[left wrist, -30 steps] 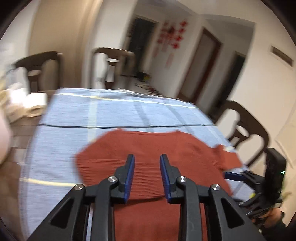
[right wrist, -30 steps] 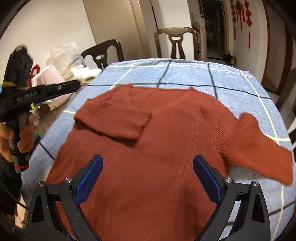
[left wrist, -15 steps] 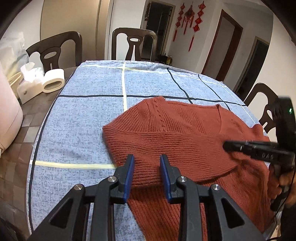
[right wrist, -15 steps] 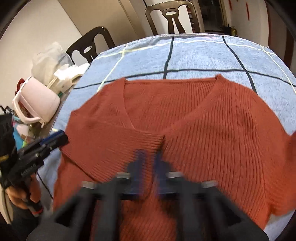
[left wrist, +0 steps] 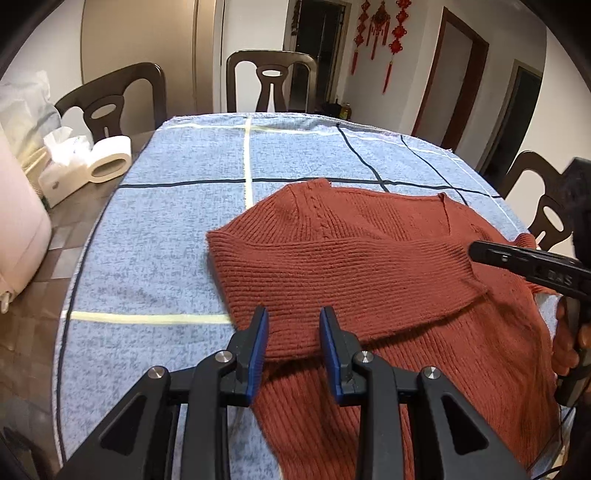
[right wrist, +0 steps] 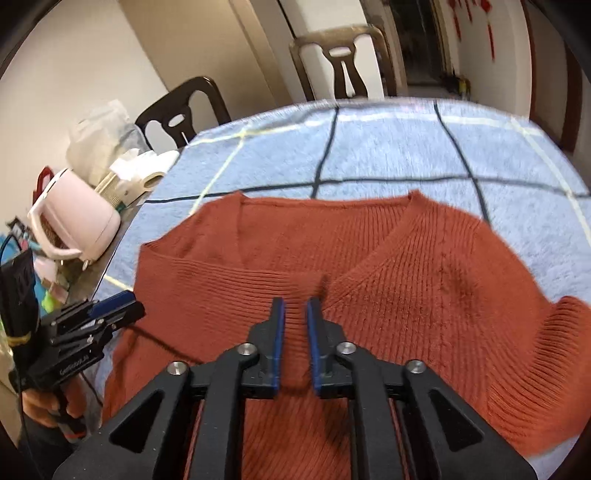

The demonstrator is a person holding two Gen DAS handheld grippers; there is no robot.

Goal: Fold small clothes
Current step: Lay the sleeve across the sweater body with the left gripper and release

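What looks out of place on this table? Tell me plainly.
Only the sweater looks uneven: one sleeve lies folded across the chest, while the other sleeve sticks out sideways, rumpled, on the blue cloth. Nothing looks spilled or damaged.

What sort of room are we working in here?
Most likely a home dining room: wooden chairs stand around a table under a blue checked cloth, tissues and a pink jug sit at its edge, and red decorations hang by a doorway.
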